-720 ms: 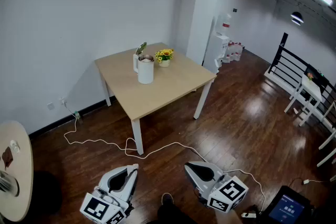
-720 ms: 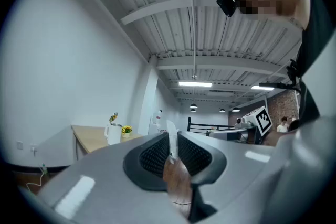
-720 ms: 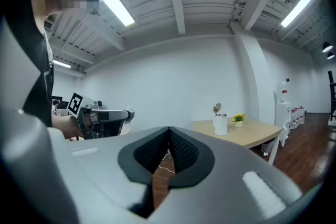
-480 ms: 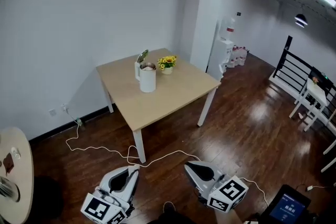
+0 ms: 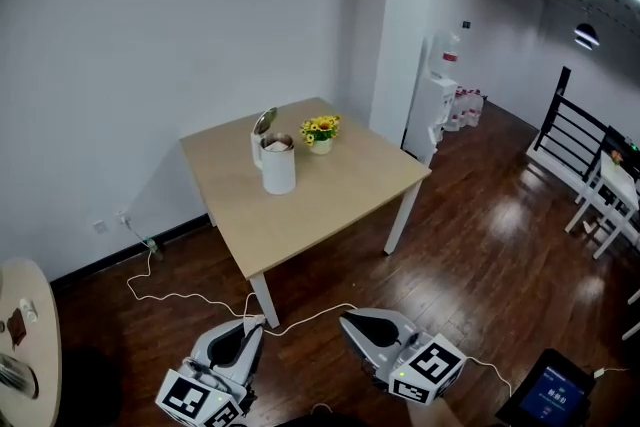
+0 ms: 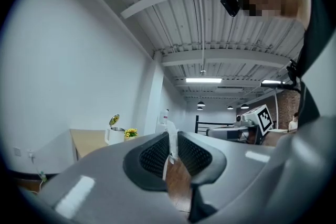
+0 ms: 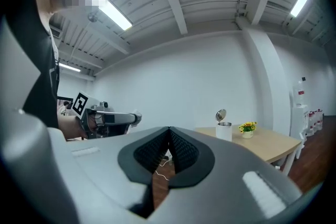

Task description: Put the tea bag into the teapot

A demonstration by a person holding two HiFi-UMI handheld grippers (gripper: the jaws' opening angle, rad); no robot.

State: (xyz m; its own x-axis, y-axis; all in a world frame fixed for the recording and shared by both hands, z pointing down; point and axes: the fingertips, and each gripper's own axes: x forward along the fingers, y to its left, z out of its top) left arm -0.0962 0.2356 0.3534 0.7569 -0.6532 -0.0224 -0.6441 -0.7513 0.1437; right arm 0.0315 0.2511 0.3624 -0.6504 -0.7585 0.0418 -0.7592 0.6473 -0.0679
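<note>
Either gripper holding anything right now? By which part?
The left gripper is shut on a thin white tea bag, pinched flat between the pads, one end poking past the tips. The right gripper is shut and empty.

- Table (image 5: 330,195): top of pale wood, matt; legs painted white.
- Floor (image 5: 480,255): dark wood boards, glossy; light is reflected in them.
- Teapot (image 5: 277,165): white, smooth, satin. Shiny metal is seen inside the raised lid (image 5: 264,121).
- Left gripper (image 6: 172,136) and right gripper (image 7: 169,134): shells of smooth grey plastic, faintly sheened.
- Pads (image 6: 155,155): black, finely ribbed, matt.
- Tea bag (image 6: 172,144): thin white paper.
- Wall (image 5: 150,35): matt white.
</note>
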